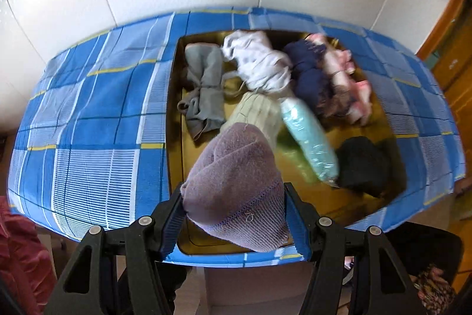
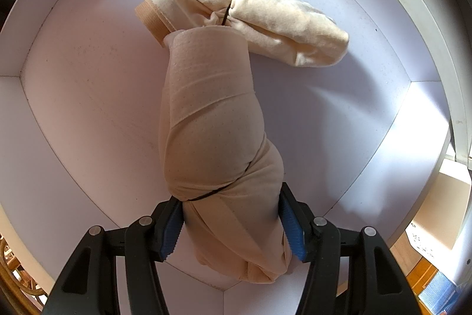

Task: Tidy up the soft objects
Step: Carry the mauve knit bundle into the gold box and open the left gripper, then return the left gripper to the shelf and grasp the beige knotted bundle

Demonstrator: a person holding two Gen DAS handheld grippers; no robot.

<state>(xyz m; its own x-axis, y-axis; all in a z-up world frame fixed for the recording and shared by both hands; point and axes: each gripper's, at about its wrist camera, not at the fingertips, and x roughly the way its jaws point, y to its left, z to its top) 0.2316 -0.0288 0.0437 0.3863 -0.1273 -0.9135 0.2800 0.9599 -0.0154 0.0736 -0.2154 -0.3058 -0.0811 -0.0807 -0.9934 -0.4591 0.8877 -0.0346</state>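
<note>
Grippers both loaded. Left gripper (image 1: 233,219) pinches a mauve towel roll (image 1: 236,182) between its pads, held up w/ the gold tray (image 1: 354,205) beyond it, prob. so it clears the pile. Further ahead in the tray: teal roll (image 1: 306,138), black bundle (image 1: 361,164), grey roll (image 1: 203,84), white bundle (image 1: 259,61), navy bundle (image 1: 309,73). Blue checked cloth (image 1: 88,114) covers the surface. Right gripper (image 2: 231,229) pinches a beige roll (image 2: 212,138), pointing down into a white box (image 2: 88,78); just past its tip lies a cream bundle (image 2: 265,19), touching. Looks like sorting by colour.

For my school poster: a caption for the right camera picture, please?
Right gripper holds a beige cloth roll inside a white box.
</note>
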